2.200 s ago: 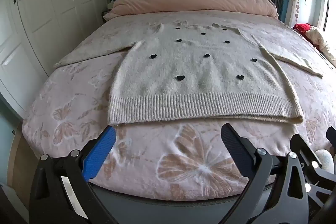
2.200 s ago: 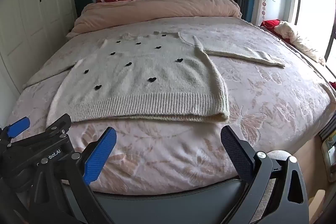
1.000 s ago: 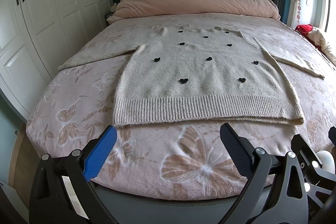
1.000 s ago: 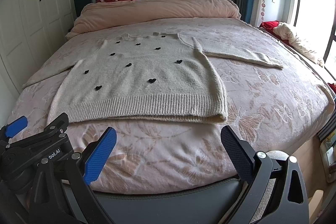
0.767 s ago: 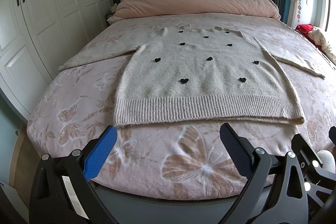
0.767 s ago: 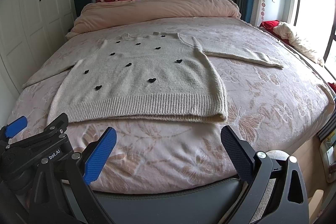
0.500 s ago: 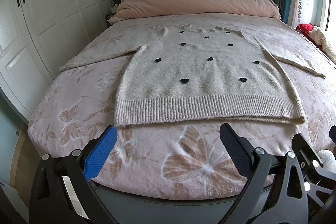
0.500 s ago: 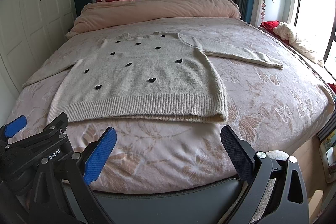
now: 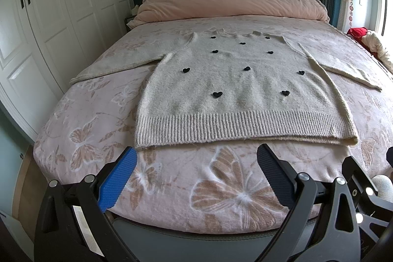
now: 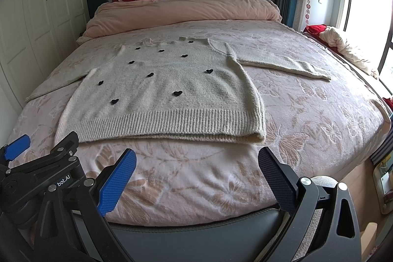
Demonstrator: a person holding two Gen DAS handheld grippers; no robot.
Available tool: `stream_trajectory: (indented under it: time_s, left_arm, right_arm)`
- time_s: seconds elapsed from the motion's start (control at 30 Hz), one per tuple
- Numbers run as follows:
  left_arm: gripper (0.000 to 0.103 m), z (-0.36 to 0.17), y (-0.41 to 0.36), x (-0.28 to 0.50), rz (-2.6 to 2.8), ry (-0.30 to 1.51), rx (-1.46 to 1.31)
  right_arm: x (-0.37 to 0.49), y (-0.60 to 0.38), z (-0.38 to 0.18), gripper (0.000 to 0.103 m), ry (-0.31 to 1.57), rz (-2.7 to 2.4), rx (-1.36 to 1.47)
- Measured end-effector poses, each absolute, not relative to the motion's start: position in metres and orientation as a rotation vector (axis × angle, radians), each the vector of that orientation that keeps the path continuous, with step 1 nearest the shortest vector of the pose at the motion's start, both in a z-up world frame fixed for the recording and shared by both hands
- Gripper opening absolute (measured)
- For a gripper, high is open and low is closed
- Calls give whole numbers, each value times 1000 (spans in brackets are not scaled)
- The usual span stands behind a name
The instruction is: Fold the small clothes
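sweater [image 9: 235, 90] flat on bed [image 9: 93, 119], hem near foot edge, sleeves spread | left gripper [image 9: 196, 173] wide, empty, just short of hem | right gripper [image 10: 196, 173] wide, empty, same

left gripper [image 9: 196, 171], right gripper [image 10: 197, 171], jaws spread wide
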State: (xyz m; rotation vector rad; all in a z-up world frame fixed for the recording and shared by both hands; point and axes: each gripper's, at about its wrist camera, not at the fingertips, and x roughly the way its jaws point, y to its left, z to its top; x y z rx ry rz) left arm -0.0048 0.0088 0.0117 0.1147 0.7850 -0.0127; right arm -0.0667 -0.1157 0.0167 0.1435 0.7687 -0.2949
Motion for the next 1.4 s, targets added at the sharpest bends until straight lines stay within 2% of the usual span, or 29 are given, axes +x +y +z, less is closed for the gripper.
stream_trajectory:
  time_s: [1.4]
  left_arm:
    - [96,8,14,-5,-19,794,118]
  right_arm:
    - [-65,-115,14,98,779,-279,148]
